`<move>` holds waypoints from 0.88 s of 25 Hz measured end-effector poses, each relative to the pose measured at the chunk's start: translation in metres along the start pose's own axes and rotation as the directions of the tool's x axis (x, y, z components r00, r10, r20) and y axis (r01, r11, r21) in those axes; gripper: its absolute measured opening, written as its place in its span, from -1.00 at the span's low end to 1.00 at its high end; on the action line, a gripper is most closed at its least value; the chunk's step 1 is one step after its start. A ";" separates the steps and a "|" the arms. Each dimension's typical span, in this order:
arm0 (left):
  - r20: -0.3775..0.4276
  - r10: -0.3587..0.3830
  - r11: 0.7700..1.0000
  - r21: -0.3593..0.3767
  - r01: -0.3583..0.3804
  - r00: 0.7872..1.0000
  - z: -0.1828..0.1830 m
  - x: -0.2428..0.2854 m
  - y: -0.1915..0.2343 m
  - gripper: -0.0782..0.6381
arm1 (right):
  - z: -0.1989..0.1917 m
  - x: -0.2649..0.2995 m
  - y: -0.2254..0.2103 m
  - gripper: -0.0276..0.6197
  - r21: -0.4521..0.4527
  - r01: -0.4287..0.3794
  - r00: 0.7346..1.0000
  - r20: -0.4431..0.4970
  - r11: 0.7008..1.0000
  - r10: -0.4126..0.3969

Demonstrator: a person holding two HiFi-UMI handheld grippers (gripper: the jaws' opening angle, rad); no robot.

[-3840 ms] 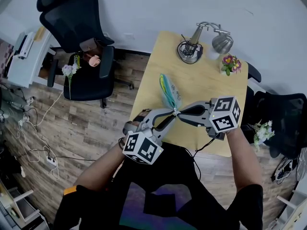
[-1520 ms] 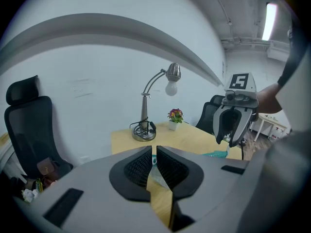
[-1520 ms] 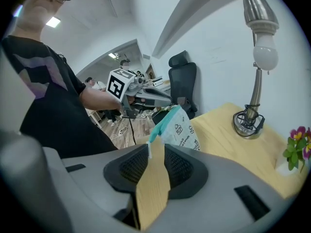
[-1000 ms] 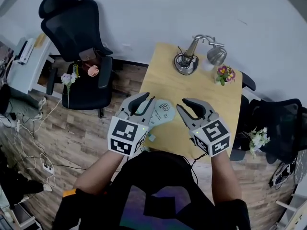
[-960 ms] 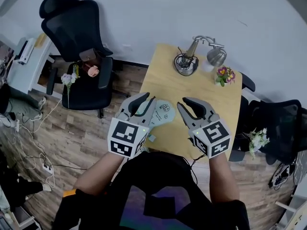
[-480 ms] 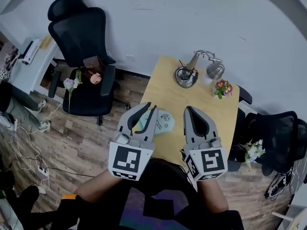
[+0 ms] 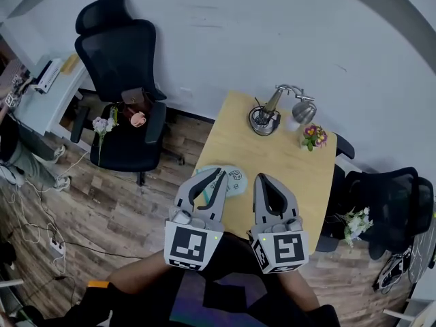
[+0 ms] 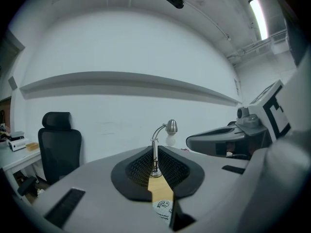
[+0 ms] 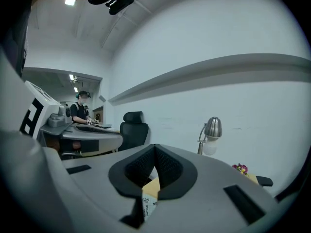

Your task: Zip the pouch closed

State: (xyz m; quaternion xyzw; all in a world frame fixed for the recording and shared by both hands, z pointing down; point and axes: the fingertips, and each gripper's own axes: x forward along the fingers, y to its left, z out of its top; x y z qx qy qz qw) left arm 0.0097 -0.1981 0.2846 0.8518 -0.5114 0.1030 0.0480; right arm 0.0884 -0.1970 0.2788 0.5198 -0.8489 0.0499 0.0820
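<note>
While both grippers hang side by side above the near end of the wooden table (image 7: 289, 165), the pouch (image 7: 232, 178) lies flat on the tabletop by the near left edge, apart from either tool.

Pouch: pale, rounded, small dark print on the upper face. It sits partly under the left gripper (image 7: 220, 176) in the head view. Contents not visible; zip line too small to read, so whether it is closed I cannot tell.

Left gripper: jaws have just been closing and stand almost together with a thin slit left. Nothing is between them; the lamp stem shows through the gap.

Right gripper (image 7: 261, 180): jaws fully together, pads meeting, nothing held.

Far end of table: a desk lamp (image 7: 276, 107) on a round base, and just beside it a small pot of flowers (image 7: 312, 136), pink and yellow blooms.

Left of the table: a black office chair (image 7: 122, 53) with small objects on its seat, possibly a flower sprig among them.
</note>
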 end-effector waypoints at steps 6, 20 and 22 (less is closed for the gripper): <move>0.020 0.014 1.000 0.013 -0.015 1.000 0.000 -0.005 0.004 -0.71 | -0.006 0.001 0.006 -0.87 0.019 -0.005 1.000 -0.013 1.000 0.006; 0.023 0.018 1.000 0.003 -0.018 1.000 0.002 -0.005 0.010 -0.73 | -0.006 0.005 0.005 -0.87 0.027 0.003 1.000 -0.017 1.000 -0.002; 0.016 0.015 1.000 -0.001 -0.015 1.000 0.000 -0.005 0.010 -0.73 | -0.007 0.005 0.005 -0.87 0.030 0.010 1.000 -0.021 1.000 -0.010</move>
